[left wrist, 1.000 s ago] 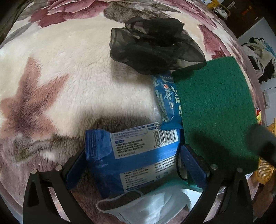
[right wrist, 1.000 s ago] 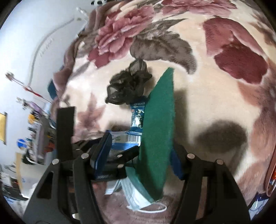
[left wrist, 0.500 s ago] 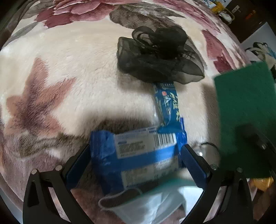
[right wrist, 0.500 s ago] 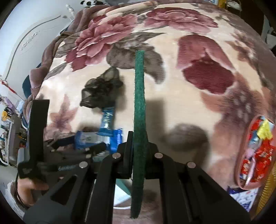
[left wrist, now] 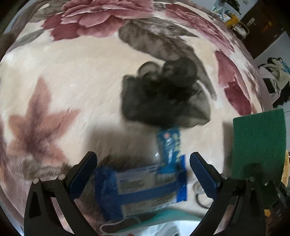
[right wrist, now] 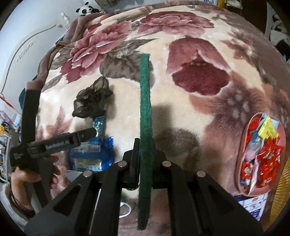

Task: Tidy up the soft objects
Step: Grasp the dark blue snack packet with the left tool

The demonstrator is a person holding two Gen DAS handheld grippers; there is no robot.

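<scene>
A plush floral blanket, cream with big rose-pink blooms and grey-brown leaves, covers the bed and fills most of both views. The right tongs are clamped on a green scouring pad, which stands edge-on and upright between the jaws, lifted clear of the blanket; from the left wrist camera the same pad shows as a flat green rectangle at the right edge. The left tongs stand wide apart with nothing gripped, hovering above a blue wipes pack that lies on the blanket. A narrow blue sachet lies just beyond the pack, its far end touching a crumpled black mesh cloth. A face mask lies at the near edge. At the blanket's right side sits a pink pouch full of red and yellow packets. A pale wall rises at the left, and a panda toy sits past the head of the bed.
</scene>
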